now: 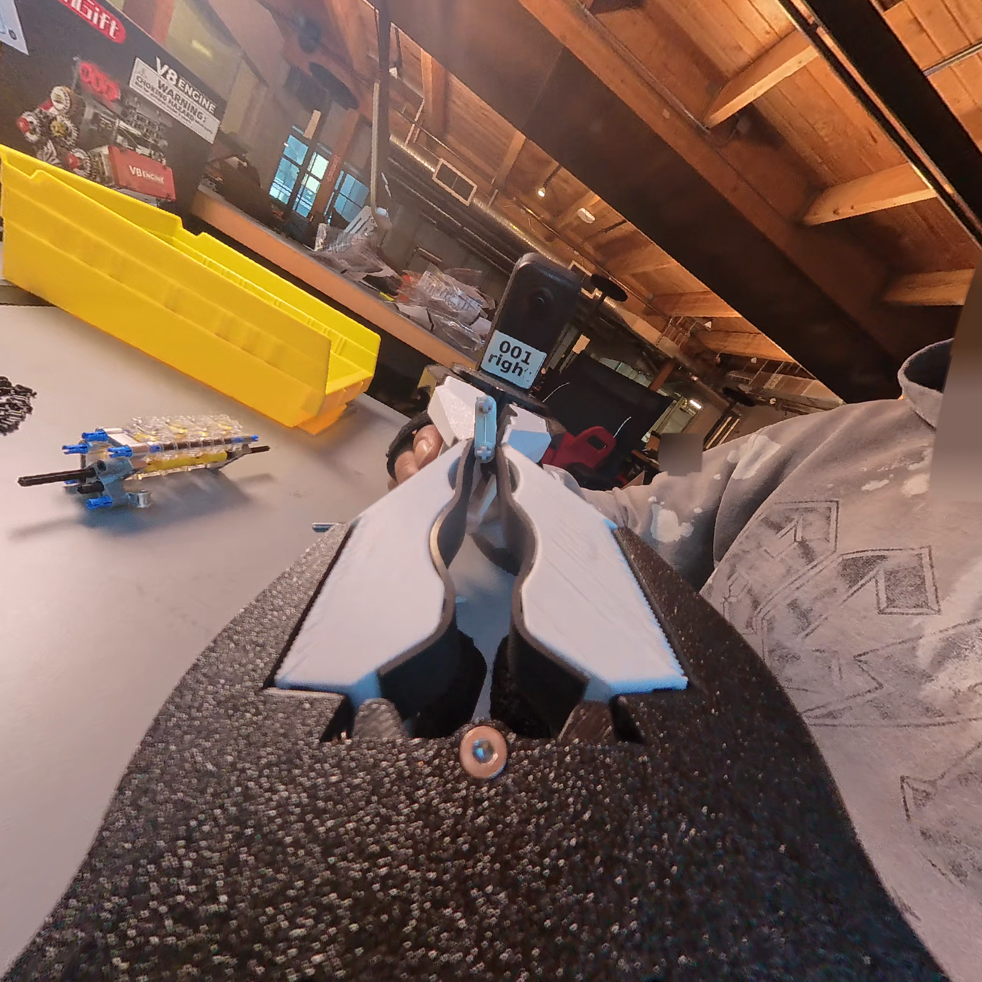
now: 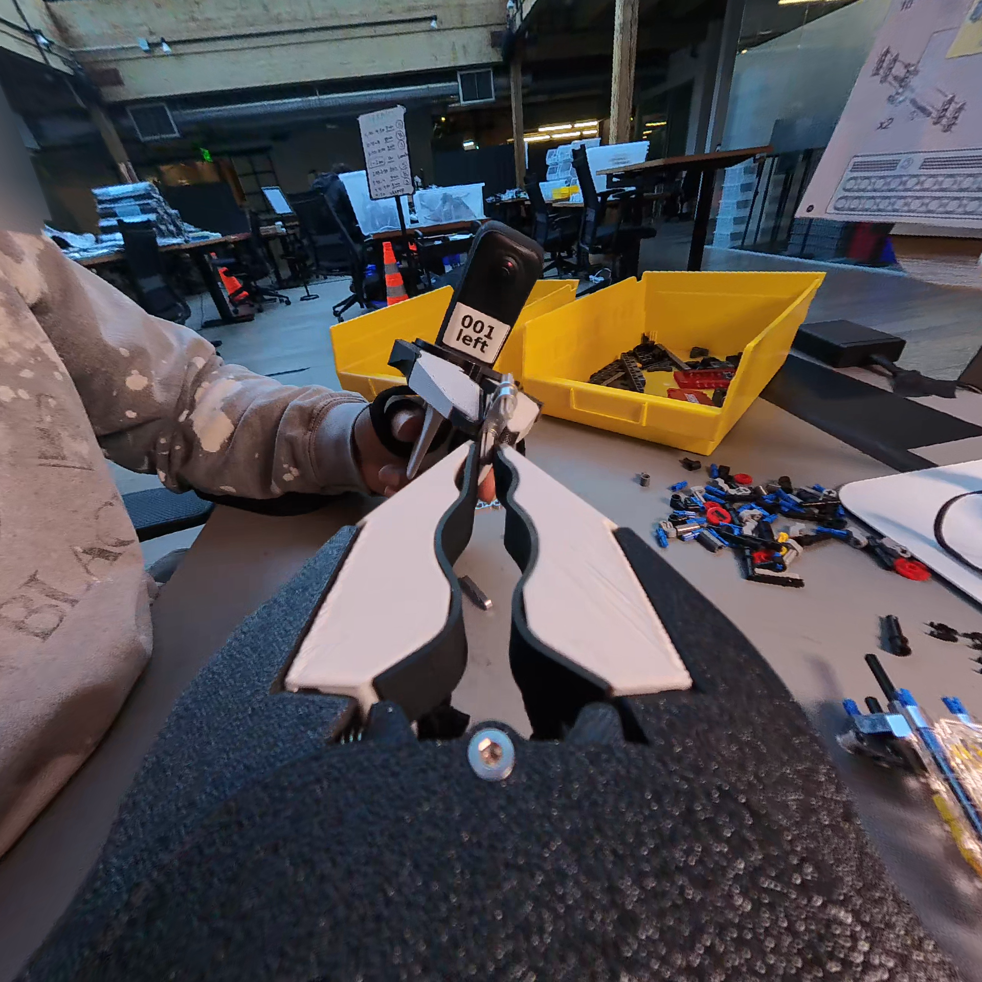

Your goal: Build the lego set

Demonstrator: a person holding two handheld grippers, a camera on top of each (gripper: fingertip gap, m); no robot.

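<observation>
A small pale-grey plastic link with a round hole at each end (image 1: 485, 428) stands nearly upright in mid-air over the grey table (image 1: 106, 584), pinched from both sides. The left gripper (image 1: 481, 459) has its tongs drawn narrow on the link's lower end, and the right gripper (image 2: 486, 457) is likewise closed narrow around it from the opposite side.

The left wrist view alone shows, from the left, a scatter of small black pieces (image 1: 13, 404), a part-built model of clear and yellow bricks with blue pins and a black axle (image 1: 143, 457), and a long yellow plastic bin (image 1: 186, 297) whose inside is hidden.

The right wrist view alone shows a yellow bin behind the left gripper (image 2: 366, 340), contents unseen, then a wide yellow open-front bin (image 2: 664, 414) holding black beams and red pieces (image 2: 680, 372). Just right of it, a loose heap of blue, black, grey and red small parts (image 2: 770, 521) lies on the table.
</observation>
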